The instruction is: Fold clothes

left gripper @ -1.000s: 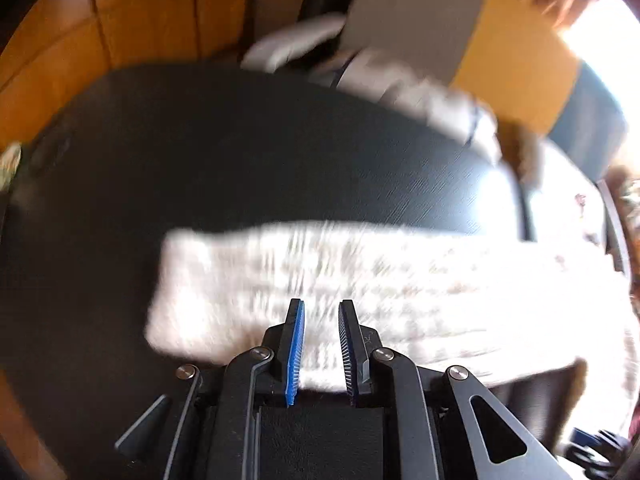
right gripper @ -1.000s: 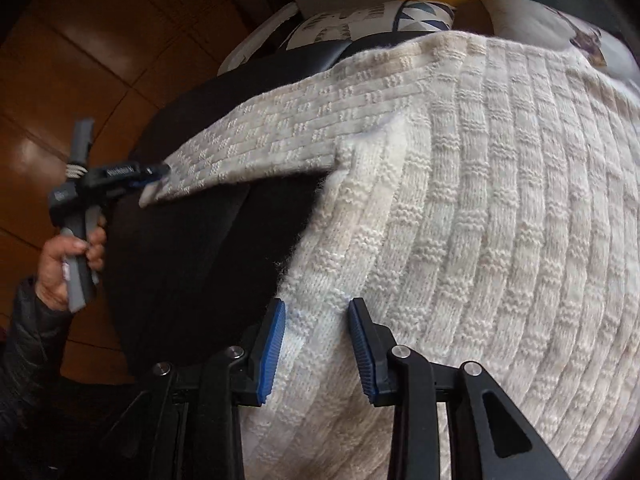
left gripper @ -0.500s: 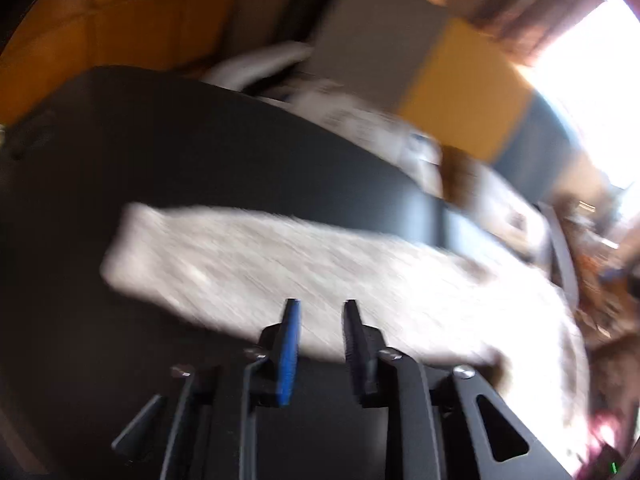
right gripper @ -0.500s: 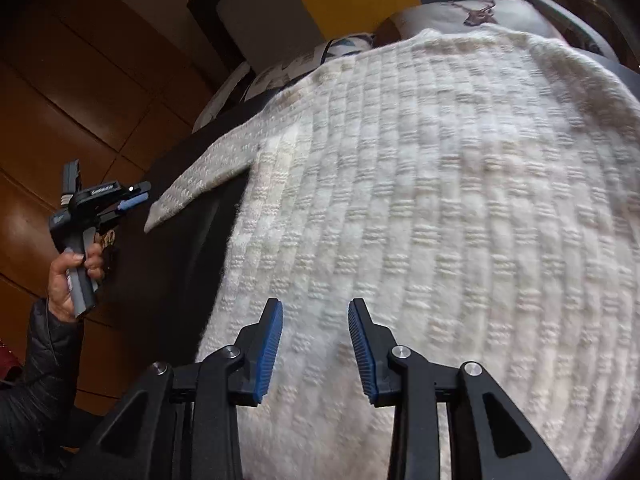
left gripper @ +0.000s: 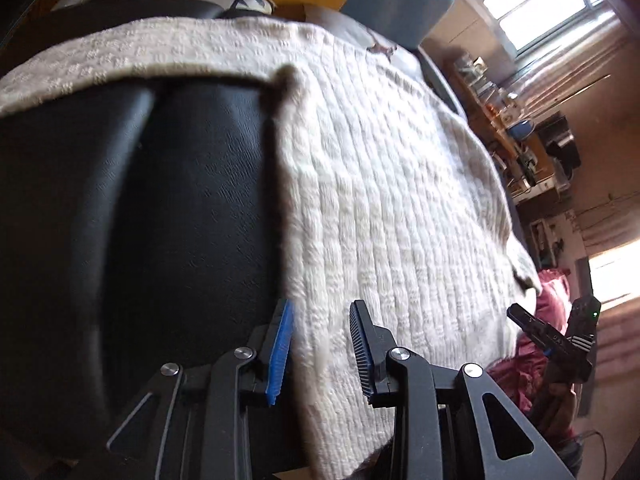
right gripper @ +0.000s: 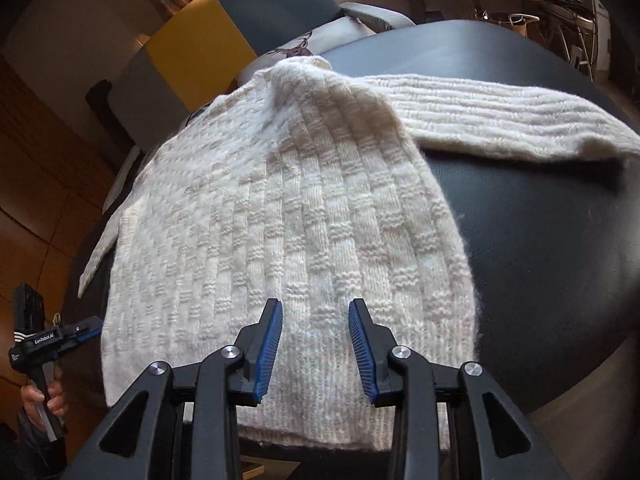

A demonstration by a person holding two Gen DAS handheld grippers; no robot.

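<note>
A cream knitted sweater (right gripper: pixel 304 216) lies spread flat on a black padded surface (right gripper: pixel 540 240), both sleeves stretched out sideways. In the left wrist view the sweater (left gripper: pixel 392 184) fills the right half, one sleeve (left gripper: pixel 120 56) running across the top. My left gripper (left gripper: pixel 320 344) is open over the sweater's bottom left corner, with the side edge between its jaws. My right gripper (right gripper: pixel 316 340) is open above the middle of the hem, holding nothing. The left gripper also shows in the right wrist view (right gripper: pixel 90 330), and the right gripper's dark body (left gripper: pixel 556 340) in the left wrist view.
Behind the black surface stands a yellow and blue-grey chair (right gripper: pixel 224 28) with a patterned cushion (right gripper: pixel 296 50). A cluttered shelf (left gripper: pixel 524 140) and windows lie to the right. A pink cloth (left gripper: pixel 552 292) sits by the sweater's far corner. A wooden floor (right gripper: pixel 36 184) runs along the left.
My left gripper has let go of the sleeve end and swung from the sleeve to the sweater's bottom corner. The right gripper has moved back to the hem, staying open.
</note>
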